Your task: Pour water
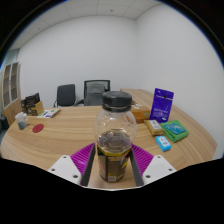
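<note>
One jar (pixel 115 137), two office chairs (pixel 67 95) (both empty), one purple box (pixel 162 104).

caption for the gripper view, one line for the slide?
Gripper shut on a black-capped clear bottle above a wooden conference table.

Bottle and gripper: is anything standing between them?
Nothing does. The bottle, clear with a black cap, stands right between the gripper fingers, and the purple pads sit beside its lower half. Whether they press on it is not clear. The boxes lie off to one side on the table.
</note>
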A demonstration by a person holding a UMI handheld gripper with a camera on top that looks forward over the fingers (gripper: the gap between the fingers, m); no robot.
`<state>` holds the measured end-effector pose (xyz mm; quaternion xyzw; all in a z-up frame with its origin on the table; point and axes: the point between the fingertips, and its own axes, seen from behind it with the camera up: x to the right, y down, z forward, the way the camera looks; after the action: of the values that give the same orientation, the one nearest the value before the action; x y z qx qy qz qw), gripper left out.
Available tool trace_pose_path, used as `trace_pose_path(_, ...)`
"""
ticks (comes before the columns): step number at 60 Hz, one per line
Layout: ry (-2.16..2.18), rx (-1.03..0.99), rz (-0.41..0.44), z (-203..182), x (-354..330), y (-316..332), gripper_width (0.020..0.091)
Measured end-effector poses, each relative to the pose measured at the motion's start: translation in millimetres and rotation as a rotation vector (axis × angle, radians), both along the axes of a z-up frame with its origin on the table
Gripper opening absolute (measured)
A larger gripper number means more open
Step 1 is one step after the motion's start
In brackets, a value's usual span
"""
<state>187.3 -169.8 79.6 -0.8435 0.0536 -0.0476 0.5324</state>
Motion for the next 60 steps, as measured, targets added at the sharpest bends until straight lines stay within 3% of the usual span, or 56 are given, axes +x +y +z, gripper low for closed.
trace_pose_path(2,-0.008,0.013,-0.008,0.5,4.9,5.6,0.0527)
trace_pose_path(3,-0.011,0.017,-0.015,0.9,3.5,6.8,0.0508)
trace_pose_path(17,-0.024,0.055,-0.013,2.6,4.9,12.1,0.0385)
trace_pose_path(26,-0.060,0.035,-0.025,0.0,7.2,19.4,0.0384)
trace_pose_path(38,-0.168,0.037,-0.076,41.0,-13.8,38.0,0.0385)
trace_pose_path(48,-0.409,0.058,-0.092,109.7,-55.7,76.3,0.0384)
trace_pose_path(60,-0.911,0.055,-0.057,199.5,-174.3,141.7,0.0387)
